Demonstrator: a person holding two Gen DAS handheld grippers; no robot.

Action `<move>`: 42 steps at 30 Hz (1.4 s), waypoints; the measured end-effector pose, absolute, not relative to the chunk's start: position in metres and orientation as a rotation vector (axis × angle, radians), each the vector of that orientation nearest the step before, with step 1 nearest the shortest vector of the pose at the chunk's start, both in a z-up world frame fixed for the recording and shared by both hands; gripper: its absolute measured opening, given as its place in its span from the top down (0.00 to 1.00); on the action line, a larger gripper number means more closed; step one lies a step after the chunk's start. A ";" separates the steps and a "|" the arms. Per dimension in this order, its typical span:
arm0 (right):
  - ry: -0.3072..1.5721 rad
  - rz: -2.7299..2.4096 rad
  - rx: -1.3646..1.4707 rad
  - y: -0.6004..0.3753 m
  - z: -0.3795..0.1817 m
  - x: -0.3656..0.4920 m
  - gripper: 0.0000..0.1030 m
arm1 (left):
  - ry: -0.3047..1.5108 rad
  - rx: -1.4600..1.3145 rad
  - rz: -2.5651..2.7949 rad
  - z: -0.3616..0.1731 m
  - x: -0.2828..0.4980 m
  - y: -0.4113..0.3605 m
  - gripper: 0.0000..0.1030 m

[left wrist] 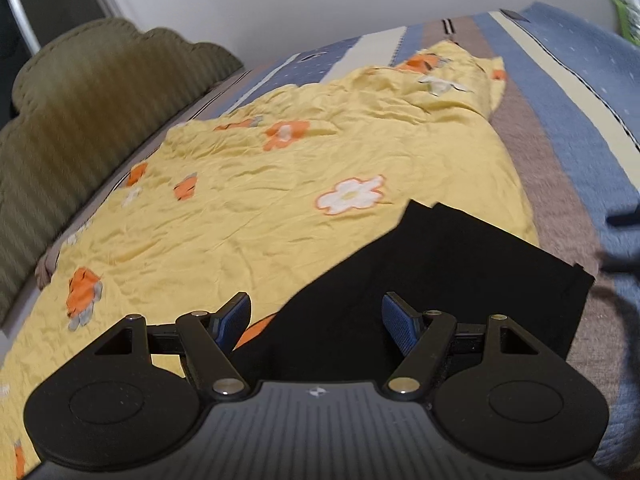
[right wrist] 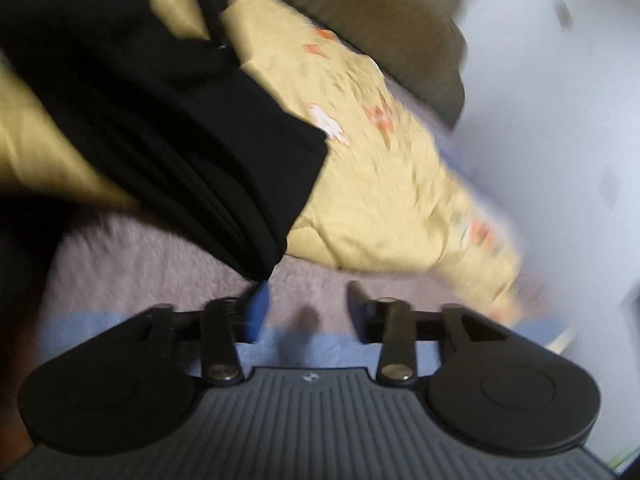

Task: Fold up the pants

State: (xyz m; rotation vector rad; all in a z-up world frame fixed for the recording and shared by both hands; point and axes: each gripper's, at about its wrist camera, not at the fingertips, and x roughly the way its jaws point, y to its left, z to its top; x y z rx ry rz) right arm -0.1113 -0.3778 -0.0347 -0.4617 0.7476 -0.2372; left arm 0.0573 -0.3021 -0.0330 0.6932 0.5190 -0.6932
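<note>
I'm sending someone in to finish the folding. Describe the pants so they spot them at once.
Start at the bed with its striped blue and brown cover. A crumpled yellow quilt with orange and white flowers lies across it. The pants lie at its near edge, the only plain black thing there.

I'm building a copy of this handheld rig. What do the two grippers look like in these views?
Both match. The left gripper has a dark grey ribbed body with a small white logo, two round black side housings with triangular cut-outs, black linkage bars with silver pivot pins, and blue textured finger pads. The right gripper, though blurred, shows the same build. No cables or sleeves are visible.
</note>
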 end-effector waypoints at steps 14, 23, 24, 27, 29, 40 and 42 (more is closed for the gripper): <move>0.663 0.033 0.598 -0.501 -0.055 -0.082 0.72 | 0.501 0.753 -0.763 -0.050 0.032 -0.309 0.30; 0.639 0.102 0.714 -0.495 -0.078 -0.108 0.72 | 0.573 0.672 -0.641 -0.047 0.061 -0.299 0.30; 0.644 0.110 0.684 -0.493 -0.075 -0.111 0.72 | 0.583 0.662 -0.634 -0.047 0.064 -0.298 0.30; 0.626 0.132 0.660 -0.492 -0.070 -0.124 0.69 | 0.596 0.615 -0.610 -0.042 0.070 -0.294 0.30; 0.604 0.109 0.682 -0.496 -0.068 -0.129 0.56 | 0.577 0.605 -0.569 -0.037 0.072 -0.290 0.30; 0.454 0.146 -0.188 -0.376 -0.005 -0.127 0.28 | 0.672 0.422 -0.363 -0.013 0.108 -0.218 0.30; 0.495 0.175 -0.353 -0.362 -0.013 -0.131 0.28 | 0.672 0.442 -0.374 -0.017 0.104 -0.221 0.30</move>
